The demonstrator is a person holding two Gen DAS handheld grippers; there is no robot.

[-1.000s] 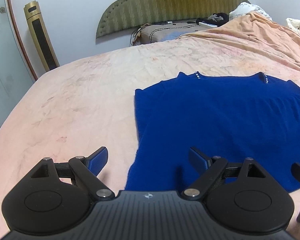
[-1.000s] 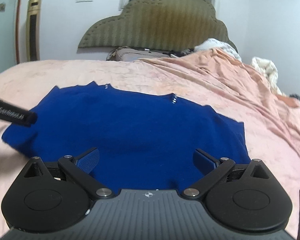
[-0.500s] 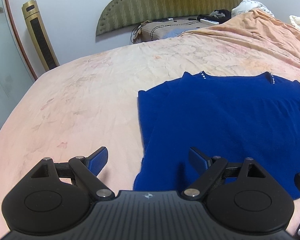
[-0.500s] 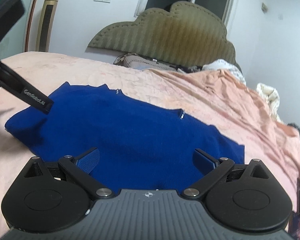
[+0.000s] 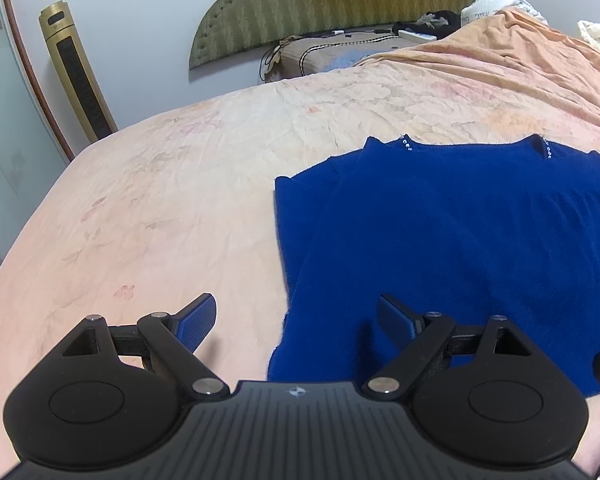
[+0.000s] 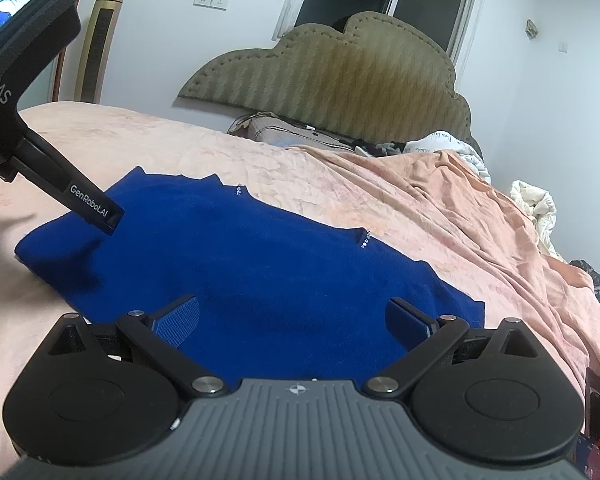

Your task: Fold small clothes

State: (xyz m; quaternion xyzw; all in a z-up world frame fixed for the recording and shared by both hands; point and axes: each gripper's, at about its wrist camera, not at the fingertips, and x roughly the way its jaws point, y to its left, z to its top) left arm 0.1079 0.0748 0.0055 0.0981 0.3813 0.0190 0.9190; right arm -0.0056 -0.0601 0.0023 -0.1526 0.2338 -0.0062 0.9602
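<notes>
A fuzzy, royal-blue knitted top (image 5: pixel 452 240) is being shown lying flat on a bed covered by a soft, pale peach sheet (image 5: pixel 172 184) with faint floral print and fine wrinkles. Small shiny beads are seen at both ends of the top's wide neckline, which is lying toward twelve o'clock.

In the left wrist view, the left gripper (image 5: pixel 296 318) is being held just above the top's near left corner, with its black linkage arms spread wide and its blue, dimple-textured pads well apart; nothing is being pinched. One pad is over the bare sheet at seven o'clock, the other over blue knit at five o'clock.

In the right wrist view, the right gripper (image 6: pixel 292 318) is likewise being held wide open and empty over the top's near edge, both ribbed blue pads over the knit. At ten o'clock, a black finger of the left gripper is being seen slanting down toward the top's left edge.

At twelve o'clock a scalloped, olive-green padded headboard (image 6: pixel 332 68) is standing against the white wall. A rumpled orange blanket (image 6: pixel 480 216) is lying at two o'clock, and a tall gold tower fan (image 5: pixel 76 76) at ten o'clock.
</notes>
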